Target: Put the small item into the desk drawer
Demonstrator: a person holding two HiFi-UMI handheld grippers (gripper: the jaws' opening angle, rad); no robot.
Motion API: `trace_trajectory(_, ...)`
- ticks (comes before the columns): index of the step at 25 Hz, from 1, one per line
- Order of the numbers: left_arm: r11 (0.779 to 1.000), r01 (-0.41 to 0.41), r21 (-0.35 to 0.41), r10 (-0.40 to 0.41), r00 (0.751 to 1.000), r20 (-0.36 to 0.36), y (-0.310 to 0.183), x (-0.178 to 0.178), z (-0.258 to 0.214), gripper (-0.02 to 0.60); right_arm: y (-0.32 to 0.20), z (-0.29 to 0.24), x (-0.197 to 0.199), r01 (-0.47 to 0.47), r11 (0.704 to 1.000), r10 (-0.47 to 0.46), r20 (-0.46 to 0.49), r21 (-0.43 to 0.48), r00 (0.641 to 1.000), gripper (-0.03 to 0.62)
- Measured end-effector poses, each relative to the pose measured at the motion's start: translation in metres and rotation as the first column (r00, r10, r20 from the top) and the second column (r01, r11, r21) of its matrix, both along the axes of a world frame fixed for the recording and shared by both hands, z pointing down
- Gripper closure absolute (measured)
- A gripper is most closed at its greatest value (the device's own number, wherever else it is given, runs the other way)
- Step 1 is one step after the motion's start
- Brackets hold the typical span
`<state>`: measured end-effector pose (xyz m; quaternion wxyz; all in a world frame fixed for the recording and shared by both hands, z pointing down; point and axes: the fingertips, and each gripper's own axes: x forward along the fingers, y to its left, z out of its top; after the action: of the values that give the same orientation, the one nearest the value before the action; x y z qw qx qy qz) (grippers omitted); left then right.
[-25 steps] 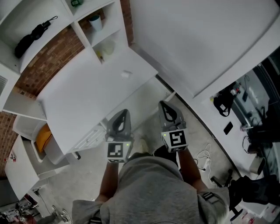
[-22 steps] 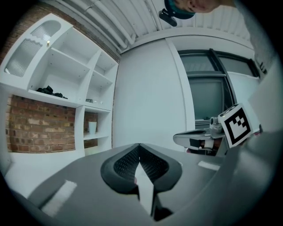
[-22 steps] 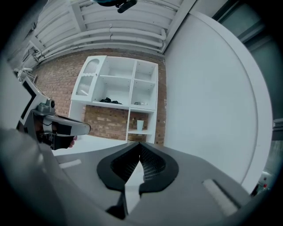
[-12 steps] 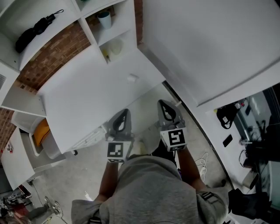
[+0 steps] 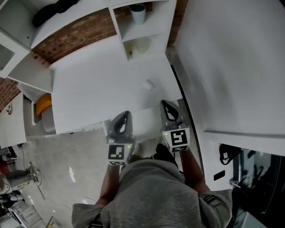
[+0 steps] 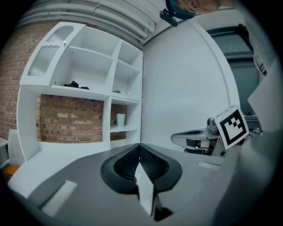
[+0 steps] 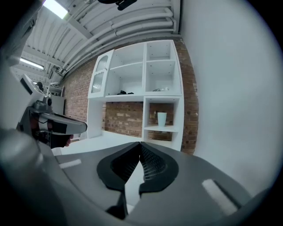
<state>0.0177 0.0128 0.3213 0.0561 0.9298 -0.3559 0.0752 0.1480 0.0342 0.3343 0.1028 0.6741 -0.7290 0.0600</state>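
A small white item lies on the white desk, near its right front corner. In the head view both grippers hover side by side over the desk's front edge, short of the item. My left gripper is shut and empty; its own view shows the jaws pressed together with nothing between them. My right gripper is shut and empty too, and its jaws meet in its own view. I cannot make out a drawer front from here.
A white shelf unit stands behind the desk against a brick wall, with a pale cup in a cubby and a black object higher up. An orange thing in a white bin sits left of the desk. A large white wall rises at right.
The head view has swung round and closer to the desk, so the desk and the small item now lie straight ahead of the grippers. Both grippers stay shut and keep their places.
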Motion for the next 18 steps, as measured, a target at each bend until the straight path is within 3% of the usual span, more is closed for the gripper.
trace_trajectory(7,0.987,0.156,-0.032,-0.154,0.987,0.04,-0.028,0.001,0.02,0.569,-0.046,0.031,0.012,0.134,0.988,-0.132,0.036,-0.072,0.991,0.591)
trace_trajectory(18,0.941,0.322,-0.103,-0.316,0.946,0.071,-0.066,0.005,0.076,0.569,-0.101,0.112,0.031,0.255,0.945,-0.25,0.048,-0.203,0.967,0.591)
